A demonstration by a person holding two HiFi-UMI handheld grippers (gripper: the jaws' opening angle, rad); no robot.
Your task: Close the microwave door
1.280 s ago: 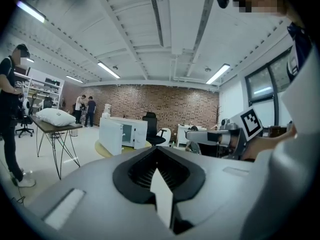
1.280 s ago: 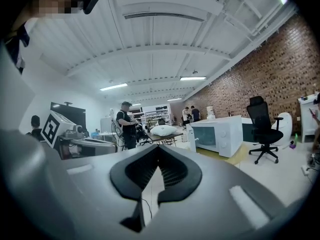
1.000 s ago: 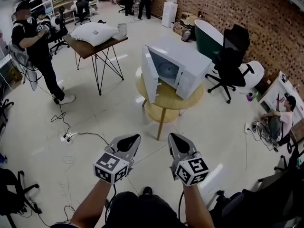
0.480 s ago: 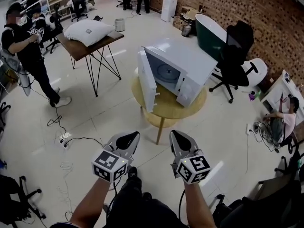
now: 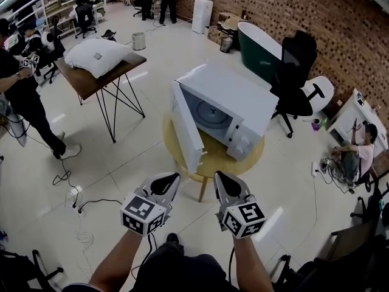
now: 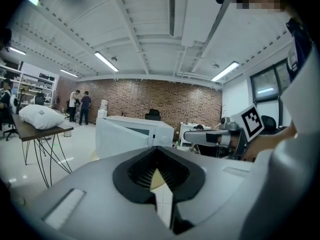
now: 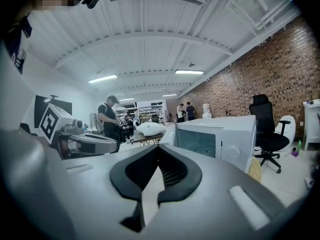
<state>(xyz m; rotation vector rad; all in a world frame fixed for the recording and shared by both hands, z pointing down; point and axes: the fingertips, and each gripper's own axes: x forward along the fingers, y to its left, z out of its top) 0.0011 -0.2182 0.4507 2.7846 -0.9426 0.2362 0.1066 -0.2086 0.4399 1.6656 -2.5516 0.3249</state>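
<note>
A white microwave (image 5: 234, 105) stands on a round wooden table (image 5: 214, 157); its door (image 5: 185, 129) is swung wide open toward me, and the turntable shows inside. My left gripper (image 5: 165, 184) and right gripper (image 5: 222, 185) are held side by side just short of the table, both shut and empty, apart from the door. In the left gripper view the left gripper (image 6: 158, 155) points at the open door (image 6: 120, 138). The right gripper (image 7: 159, 153) in the right gripper view faces the microwave (image 7: 222, 136) front and its control knobs.
A black office chair (image 5: 296, 72) stands right of the microwave, with a green tub (image 5: 260, 46) behind it. A wooden desk (image 5: 100, 75) with a white pillow is at the left, beside a standing person (image 5: 21, 99). Cables and a power strip (image 5: 78, 205) lie on the floor; a person (image 5: 358, 154) sits at the right.
The microwave and table have come nearer and lower in the head view. Both grippers stay shut and side by side. The door is open as before.
</note>
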